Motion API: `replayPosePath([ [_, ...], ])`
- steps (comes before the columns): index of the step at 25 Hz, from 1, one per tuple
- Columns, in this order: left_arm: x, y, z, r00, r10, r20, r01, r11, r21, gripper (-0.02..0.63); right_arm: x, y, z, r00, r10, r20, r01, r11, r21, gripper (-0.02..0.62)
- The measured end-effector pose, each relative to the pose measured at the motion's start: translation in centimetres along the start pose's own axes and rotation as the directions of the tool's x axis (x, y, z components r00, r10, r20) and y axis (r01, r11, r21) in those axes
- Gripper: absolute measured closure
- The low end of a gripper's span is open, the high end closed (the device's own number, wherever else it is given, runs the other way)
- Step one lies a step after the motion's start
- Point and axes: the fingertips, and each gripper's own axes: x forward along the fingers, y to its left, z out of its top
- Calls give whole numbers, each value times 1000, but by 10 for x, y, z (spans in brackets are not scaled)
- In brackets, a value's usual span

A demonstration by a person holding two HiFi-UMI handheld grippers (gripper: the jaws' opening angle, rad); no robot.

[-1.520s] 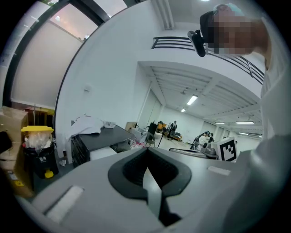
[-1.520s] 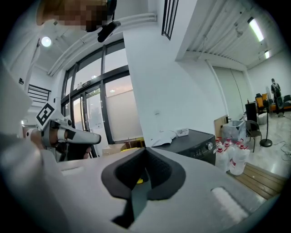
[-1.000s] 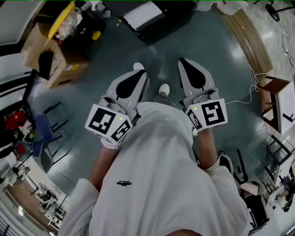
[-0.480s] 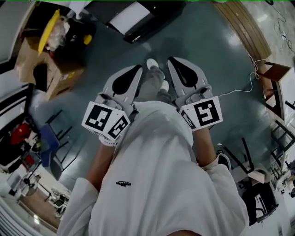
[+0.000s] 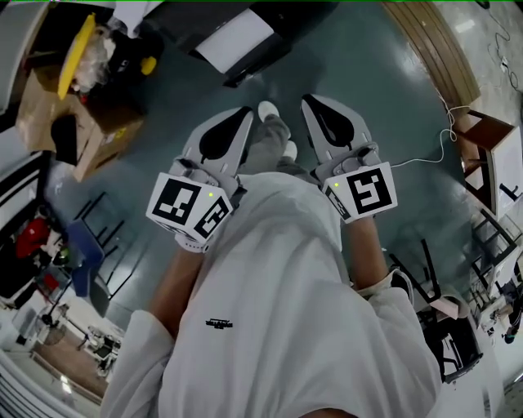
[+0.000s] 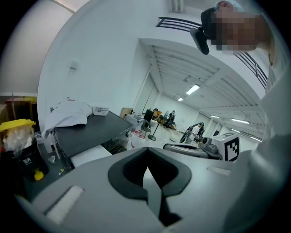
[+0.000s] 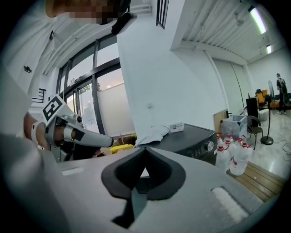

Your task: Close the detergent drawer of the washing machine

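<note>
We find open floor (image 5: 384, 122) ahead, passable up to the washing machine (image 5: 294, 24). A cardboard box (image 5: 49, 114) crowds the left, a wooden platform (image 5: 437, 61) borders the right, and bottles (image 7: 238, 157) stand beside the machine.

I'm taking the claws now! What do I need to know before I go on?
Left claw: shut, empty, held out over the floor.
Right claw: shut, empty, next to the left one.
Washing machine: ahead, and neither claw touches it. Its drawer can't be made out from here.
Done: nothing that shows.
Left: go up to the machine, find the drawer and push it shut.
</note>
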Motion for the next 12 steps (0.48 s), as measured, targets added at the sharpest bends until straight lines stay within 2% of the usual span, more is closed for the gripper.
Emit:
replayPosePath([
  [4, 12, 26, 10, 1000, 10, -7, -10, 1000, -15, 589, 27, -12, -9, 999, 15, -38, -15, 1000, 19, 594],
  [12, 35, 71, 19, 999, -28, -42, 27, 999, -30, 589, 74, -25, -25, 995, 12, -99, -9, 1000, 25, 594],
])
